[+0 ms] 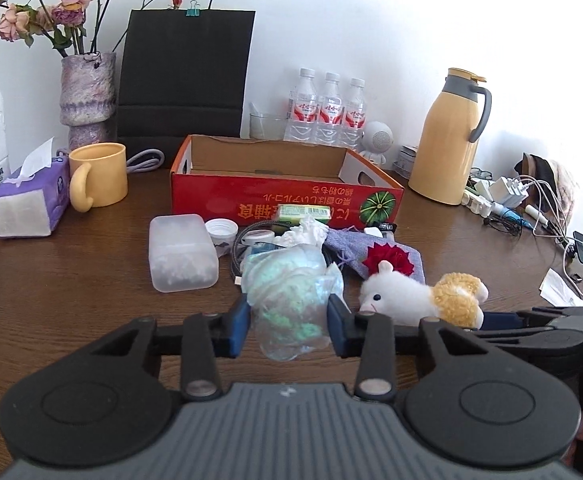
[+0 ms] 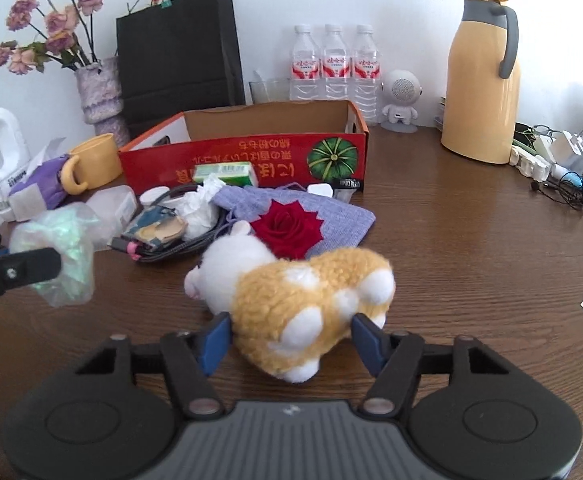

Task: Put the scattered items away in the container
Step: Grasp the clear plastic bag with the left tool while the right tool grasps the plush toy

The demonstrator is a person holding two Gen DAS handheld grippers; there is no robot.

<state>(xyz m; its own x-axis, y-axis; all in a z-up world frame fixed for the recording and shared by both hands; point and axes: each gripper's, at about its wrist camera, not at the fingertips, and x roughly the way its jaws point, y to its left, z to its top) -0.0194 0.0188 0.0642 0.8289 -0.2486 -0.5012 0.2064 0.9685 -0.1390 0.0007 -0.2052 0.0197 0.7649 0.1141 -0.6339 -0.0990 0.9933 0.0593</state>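
The left gripper (image 1: 287,320) was pinching a clear bag (image 1: 291,300) with something green inside, its blue pads (image 1: 238,322) pressed into the crinkled plastic on both sides, near the front edge of the brown table (image 1: 71,280). Just to its right, the right gripper (image 2: 289,338) had its jaws closed around the rump of a plush toy (image 2: 291,292) (white head, tan woolly body), and the pads (image 2: 215,340) sat against its flanks; whether the toy was clear of the table I could not tell. The red box (image 2: 251,156) stood open toward the back of the table, and its inside, as far as I could see it, looked bare. Against its front wall lay the rest of the clutter: a lilac pouch (image 2: 323,216) with a red rose (image 2: 287,232) on it, a crumpled tissue (image 2: 199,208), a coiled cable (image 2: 179,248), a green packet (image 2: 227,172) and a frosted tub (image 1: 181,252). A yellow mug (image 1: 99,180) and a tissue pack (image 1: 31,200) sat toward the left edge, a yellow flask (image 2: 483,80) toward the right, and three bottles (image 2: 333,64) along the back edge by the wall.
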